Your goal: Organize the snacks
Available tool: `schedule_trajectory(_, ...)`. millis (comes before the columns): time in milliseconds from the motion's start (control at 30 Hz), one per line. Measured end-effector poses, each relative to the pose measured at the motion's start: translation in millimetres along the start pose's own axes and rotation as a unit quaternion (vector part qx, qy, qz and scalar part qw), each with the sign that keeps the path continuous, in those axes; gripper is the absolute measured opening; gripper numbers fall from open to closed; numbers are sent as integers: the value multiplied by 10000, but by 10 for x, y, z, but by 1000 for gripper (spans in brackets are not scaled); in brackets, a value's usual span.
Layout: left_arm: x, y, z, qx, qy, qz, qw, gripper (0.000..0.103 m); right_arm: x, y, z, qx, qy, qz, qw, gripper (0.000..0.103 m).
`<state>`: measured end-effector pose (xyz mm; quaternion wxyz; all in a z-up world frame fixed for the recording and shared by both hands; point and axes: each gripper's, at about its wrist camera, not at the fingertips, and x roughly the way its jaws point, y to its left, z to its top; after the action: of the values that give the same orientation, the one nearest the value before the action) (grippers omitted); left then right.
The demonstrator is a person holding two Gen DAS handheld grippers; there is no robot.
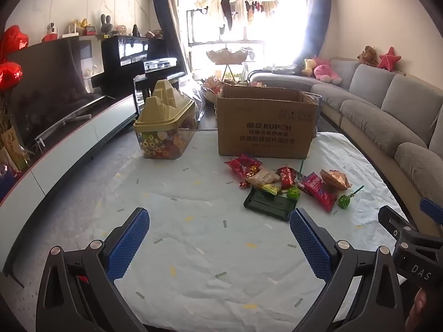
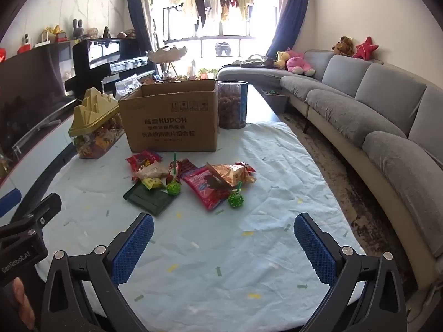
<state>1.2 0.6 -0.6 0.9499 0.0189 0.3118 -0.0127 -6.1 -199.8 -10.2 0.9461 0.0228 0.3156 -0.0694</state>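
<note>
A pale blue cloth (image 2: 249, 249) with small scattered confetti-like marks is spread over the tabletop (image 2: 260, 102), whose dark bare end is seen past the cloth toward the window (image 2: 216, 13). The snacks (image 2: 191, 179) are heaped mid-cloth, just in front of an open cardboard box (image 2: 171, 121): red and pink packets, a tan bag, a yellow-green wrapped piece, and two green lollipops (image 2: 236, 199). A dark green tray (image 2: 149, 199) is laid at the near left edge of the heap, with a lollipop and a wrapped piece overlapping it. A clear candy tub with a yellow mountain-shaped lid (image 1: 163, 110) is set left of the box; a tall clear canister (image 2: 232, 105) of brown items is set right of it, behind.

The left claw (image 1: 218, 229) is held apart, wide, over bare cloth, nothing between its blue pads (image 1: 128, 243). The right claw (image 2: 224, 235) is likewise held wide apart and empty, short of the heap. Both are pointed downward toward the cloth.

Room: a grey curved sofa (image 2: 373, 116) along the right with plush toys (image 2: 296, 61), a black piano (image 1: 130, 58) and a TV (image 1: 47, 91) on a low white cabinet on the left, blue curtains (image 2: 288, 13), laundry hung in the bright window, red foil balloons (image 1: 11, 55) at far left.
</note>
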Motion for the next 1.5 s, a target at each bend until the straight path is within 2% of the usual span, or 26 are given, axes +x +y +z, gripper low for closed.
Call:
schedule_trajectory(133, 109, 25, 61, -31, 80, -27, 10000, 103, 63, -21, 31, 87, 145, 112, 9998, 103)
schedule_trajectory(167, 32, 40, 30, -72, -44, -22, 10000, 103, -8, 21, 3, -55, -179, -71, 9998, 103)
schedule_trajectory(567, -120, 3, 43, 44, -300, 21, 9995, 103, -10, -14, 26, -28, -190, -32, 9998, 103)
schedule_trajectory(800, -89, 11, 56, 11, -185, -16, 9998, 103, -13, -7, 51, -58, -216, -38, 9997, 103)
schedule_trajectory(1500, -137, -5, 89, 39, -332, -112, 9994, 103, -58, -13, 69, -40, -292, 6, 9996, 103)
